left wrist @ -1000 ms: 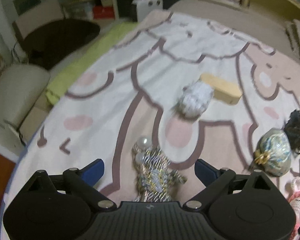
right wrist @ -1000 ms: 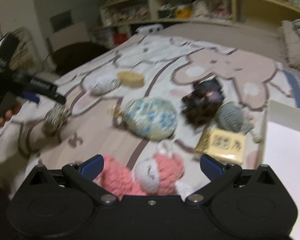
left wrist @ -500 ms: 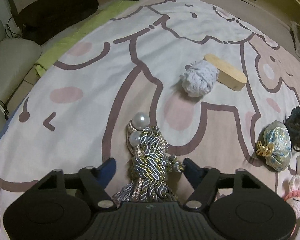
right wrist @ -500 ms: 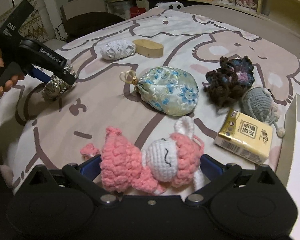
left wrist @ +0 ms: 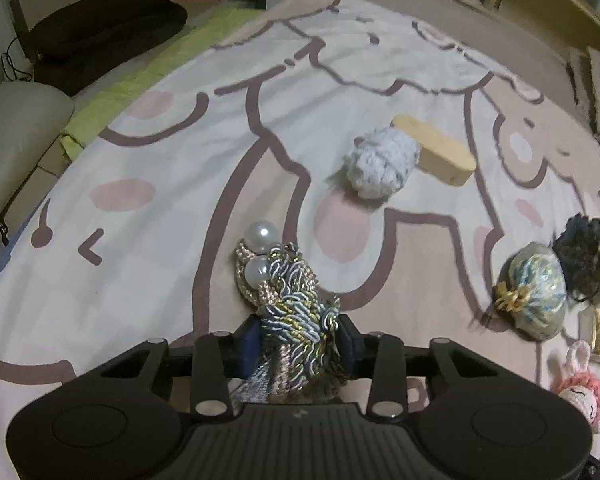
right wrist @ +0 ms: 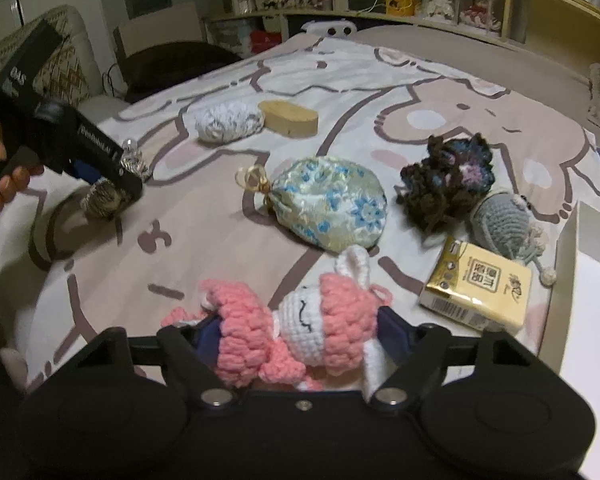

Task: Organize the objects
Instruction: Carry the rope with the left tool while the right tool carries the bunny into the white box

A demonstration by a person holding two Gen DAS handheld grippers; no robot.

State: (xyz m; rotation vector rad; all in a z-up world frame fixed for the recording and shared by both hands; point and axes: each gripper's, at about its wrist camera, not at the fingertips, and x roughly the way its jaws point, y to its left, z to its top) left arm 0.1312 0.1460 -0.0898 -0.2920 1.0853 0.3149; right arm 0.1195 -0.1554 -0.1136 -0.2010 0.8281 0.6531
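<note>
On the bed (left wrist: 148,152), our left gripper (left wrist: 298,340) is closing on the braided tassel (left wrist: 292,312), its fingers pressing both flanks; the tassel's long axis runs straight ahead, pearls at the far end. Our right gripper (right wrist: 296,334) is closing across the pink crochet doll (right wrist: 292,328), which lies crosswise between its fingers. The white box (right wrist: 572,264) stands just right, so this hand is nearer it.

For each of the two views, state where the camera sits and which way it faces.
Left wrist: on the left gripper, angled down at the bedspread; its jaws are closing on the braided cord tassel.
Right wrist: on the right gripper, angled down, closing around the pink crochet doll; a hand shows.
Shared: floral pouch.
</note>
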